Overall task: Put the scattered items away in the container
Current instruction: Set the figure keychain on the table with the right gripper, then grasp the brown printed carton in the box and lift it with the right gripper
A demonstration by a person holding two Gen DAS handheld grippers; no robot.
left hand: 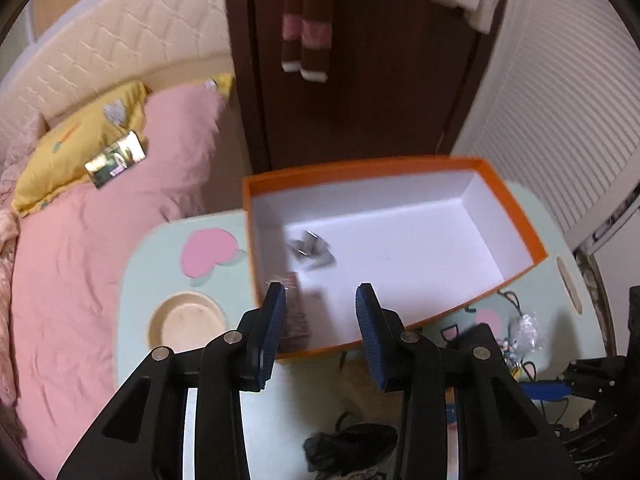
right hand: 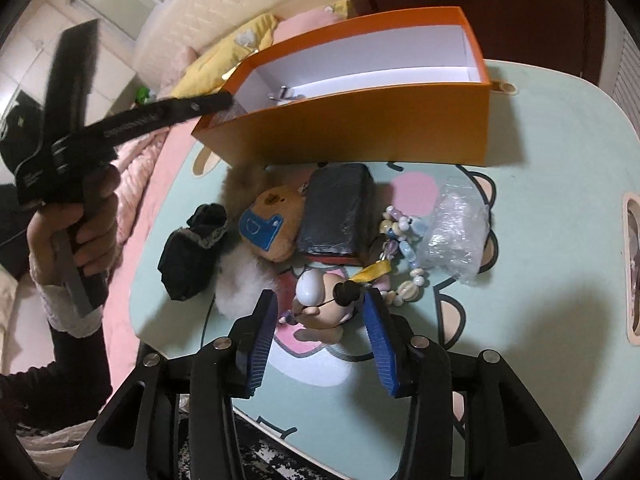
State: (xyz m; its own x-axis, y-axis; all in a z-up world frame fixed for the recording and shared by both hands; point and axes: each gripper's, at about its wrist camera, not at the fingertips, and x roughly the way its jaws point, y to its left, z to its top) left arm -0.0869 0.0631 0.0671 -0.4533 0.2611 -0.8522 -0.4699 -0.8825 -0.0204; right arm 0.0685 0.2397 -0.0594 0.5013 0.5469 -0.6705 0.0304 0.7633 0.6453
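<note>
The left tongs (left hand: 320, 292) hung parted and empty over the near corner of the orange box (left hand: 520, 216), where a metal clip (left hand: 312, 248) and a brownish item (left hand: 294, 312) lay. The right tongs (right hand: 320, 300) stood apart around a small figurine (right hand: 320, 304) on the bench (right hand: 560, 160), not gripping it, beside beads (right hand: 404, 240), a black pouch (right hand: 340, 208) and a plush (right hand: 272, 220).

Orange box (right hand: 360, 128), white inside. Mint-green tabletop (right hand: 560, 160) printed with pink hearts and cartoon outlines. Pink bedding (left hand: 80, 260), yellow pillow (left hand: 80, 140). Black pouch (right hand: 340, 208); brown plush (right hand: 276, 216) with blue patch; pastel beads (right hand: 404, 232) (cream, lilac, pale blue). Blue ribbed pads (right hand: 264, 336) on black gripper (right hand: 320, 320).
</note>
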